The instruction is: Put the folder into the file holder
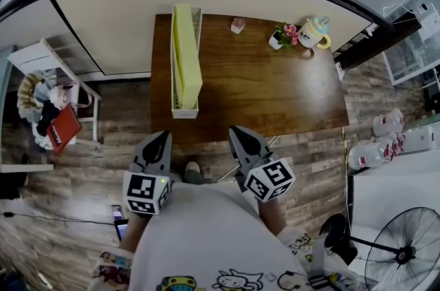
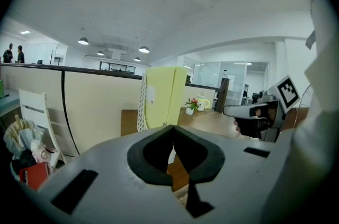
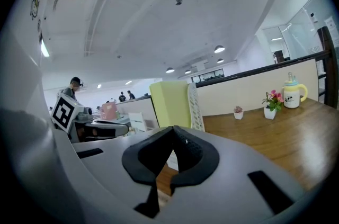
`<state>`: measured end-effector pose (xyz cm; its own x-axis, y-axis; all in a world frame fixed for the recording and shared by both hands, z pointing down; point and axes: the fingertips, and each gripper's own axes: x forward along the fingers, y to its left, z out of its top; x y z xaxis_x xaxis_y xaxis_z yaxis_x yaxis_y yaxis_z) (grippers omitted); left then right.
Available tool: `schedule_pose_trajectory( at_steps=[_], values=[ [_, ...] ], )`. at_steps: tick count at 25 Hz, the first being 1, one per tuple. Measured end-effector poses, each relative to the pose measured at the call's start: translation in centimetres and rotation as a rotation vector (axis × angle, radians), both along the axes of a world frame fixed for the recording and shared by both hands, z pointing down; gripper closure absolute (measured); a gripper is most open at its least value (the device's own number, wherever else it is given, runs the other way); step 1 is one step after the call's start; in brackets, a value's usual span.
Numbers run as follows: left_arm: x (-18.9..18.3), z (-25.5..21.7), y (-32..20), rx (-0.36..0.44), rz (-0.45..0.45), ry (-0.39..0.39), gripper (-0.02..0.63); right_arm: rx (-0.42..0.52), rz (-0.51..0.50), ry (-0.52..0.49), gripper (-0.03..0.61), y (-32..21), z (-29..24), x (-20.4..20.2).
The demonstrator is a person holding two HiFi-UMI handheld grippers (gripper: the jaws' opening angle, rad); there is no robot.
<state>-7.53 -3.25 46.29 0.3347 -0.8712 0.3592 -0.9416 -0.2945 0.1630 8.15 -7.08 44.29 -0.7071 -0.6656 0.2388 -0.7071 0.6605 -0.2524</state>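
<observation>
Right up close, both tools sit in front of my white shirt (image 1: 206, 228), short of the table's front edge. My left gripper (image 2: 173, 129) is pinched together, pads meeting at the tip with nothing between them. My right gripper (image 3: 174, 131) is the same, jaws closed tip to tip and empty. The two are side by side and apart, both aimed at the table and tipped slightly down, with wood-look floor (image 1: 302, 152) below them. Low at my right stands a black fan (image 1: 405, 252).

Moving out, there's the brown wooden table (image 1: 275, 90). On its left part stands the white file holder (image 1: 184, 109), a long perforated rack running away from me, its near end close to the front edge. The yellow-green folder (image 1: 187, 56) is inside it, standing on edge and rising well above the holder's walls. Off to my left on the floor is a white rack (image 1: 51, 69) with a red item (image 1: 63, 128) beside it.

Farther back, near the table's far edge, I see a small pink pot (image 1: 238, 25). To its right a white pot of pink flowers (image 1: 280, 37) sits just beside a white cup with a yellow handle (image 1: 316, 33). Behind it all runs a cream partition (image 1: 124, 14).
</observation>
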Motion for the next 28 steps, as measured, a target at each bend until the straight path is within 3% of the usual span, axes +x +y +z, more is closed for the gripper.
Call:
schedule_pose_trajectory(
  at_steps=[28],
  values=[
    [-1.6, -0.4, -1.1, -0.007, 0.001, -0.011, 0.609, 0.000, 0.031, 0.003, 0.578, -1.3, -0.4, -0.6]
  ],
)
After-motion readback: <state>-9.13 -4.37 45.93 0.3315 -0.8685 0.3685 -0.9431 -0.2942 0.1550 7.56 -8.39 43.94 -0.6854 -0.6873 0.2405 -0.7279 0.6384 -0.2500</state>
